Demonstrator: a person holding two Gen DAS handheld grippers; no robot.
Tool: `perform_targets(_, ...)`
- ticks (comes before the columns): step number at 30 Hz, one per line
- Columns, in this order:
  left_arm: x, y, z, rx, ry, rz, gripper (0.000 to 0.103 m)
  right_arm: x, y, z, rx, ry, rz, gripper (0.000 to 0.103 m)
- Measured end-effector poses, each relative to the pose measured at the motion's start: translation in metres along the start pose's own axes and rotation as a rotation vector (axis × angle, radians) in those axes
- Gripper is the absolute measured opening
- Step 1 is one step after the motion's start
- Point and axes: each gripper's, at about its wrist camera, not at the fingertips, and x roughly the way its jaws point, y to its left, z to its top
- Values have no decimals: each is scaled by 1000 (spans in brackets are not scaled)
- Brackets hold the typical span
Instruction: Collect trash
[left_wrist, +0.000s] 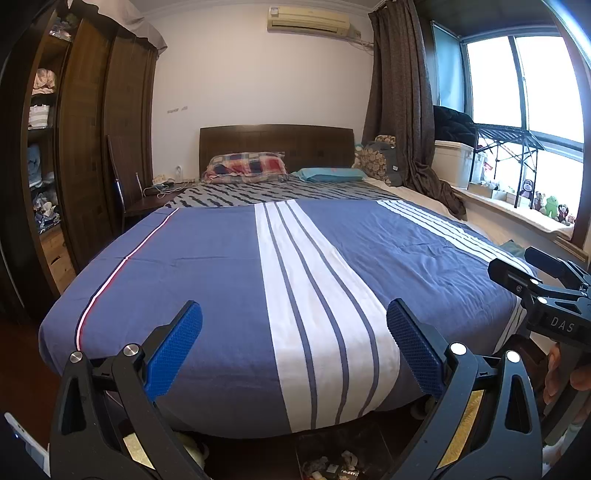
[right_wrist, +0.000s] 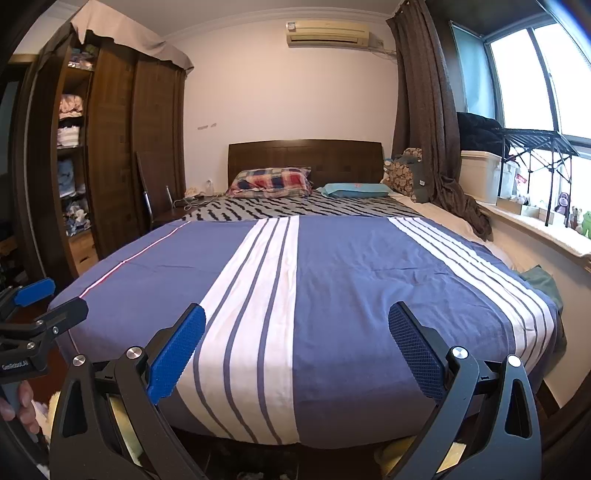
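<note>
My left gripper (left_wrist: 294, 314) is open and empty, held above the foot of the bed. My right gripper (right_wrist: 296, 315) is open and empty too, beside it to the right. Each shows in the other's view: the right gripper (left_wrist: 524, 264) at the right edge, the left gripper (right_wrist: 51, 295) at the left edge. A container of mixed trash (left_wrist: 332, 467) stands on the floor just below the foot of the bed, under my left gripper. No trash shows on the bedspread (left_wrist: 221, 258).
The bed (right_wrist: 332, 277) fills both views, with pillows (left_wrist: 245, 168) at the dark headboard. A wooden wardrobe (left_wrist: 92, 147) stands at left, a chair and nightstand (left_wrist: 147, 201) beside it. A window sill (left_wrist: 517, 199) with toys, boxes and a rack runs along the right.
</note>
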Motion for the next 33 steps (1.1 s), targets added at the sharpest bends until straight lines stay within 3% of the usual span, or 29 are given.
perform_targets(33,1,-6,-4,-6,5,3,95,1,5,2,0,8,13,99)
